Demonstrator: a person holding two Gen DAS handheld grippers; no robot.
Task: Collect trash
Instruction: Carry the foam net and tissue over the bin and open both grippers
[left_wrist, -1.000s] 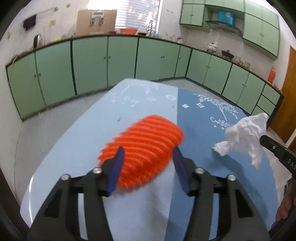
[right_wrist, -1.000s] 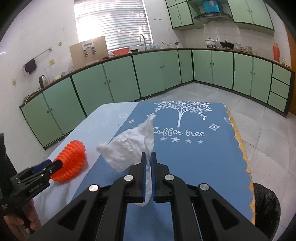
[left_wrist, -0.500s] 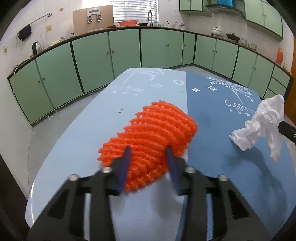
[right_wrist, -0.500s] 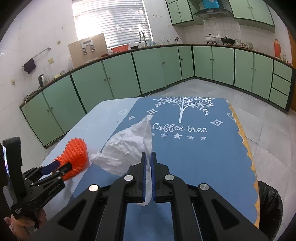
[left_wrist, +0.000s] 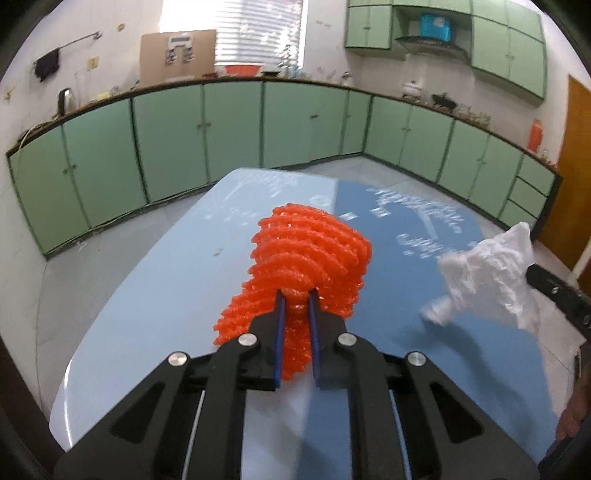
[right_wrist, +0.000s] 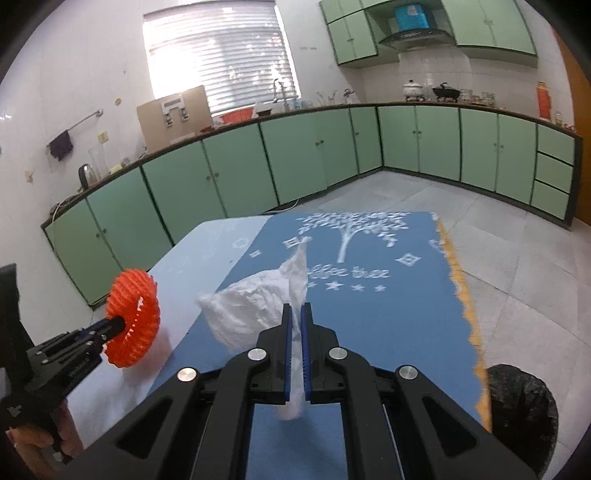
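Note:
My left gripper (left_wrist: 294, 295) is shut on an orange foam net sleeve (left_wrist: 314, 254) and holds it above the blue table (left_wrist: 155, 317). The sleeve also shows in the right wrist view (right_wrist: 135, 317), at the left, clear of the table. My right gripper (right_wrist: 294, 310) is shut on a crumpled white tissue (right_wrist: 258, 302) and holds it above the table. The tissue also shows in the left wrist view (left_wrist: 491, 273), at the right, hanging from the right gripper's finger (left_wrist: 557, 295).
A black trash bin (right_wrist: 521, 410) stands on the floor beside the table's right edge. The tablecloth (right_wrist: 388, 321) is dark blue with a white tree print and a yellow scalloped edge. Green cabinets (right_wrist: 295, 158) line the walls behind.
My left gripper has closed on the orange sleeve and lifted it off the table. My right gripper has kept hold of the tissue and risen a little.

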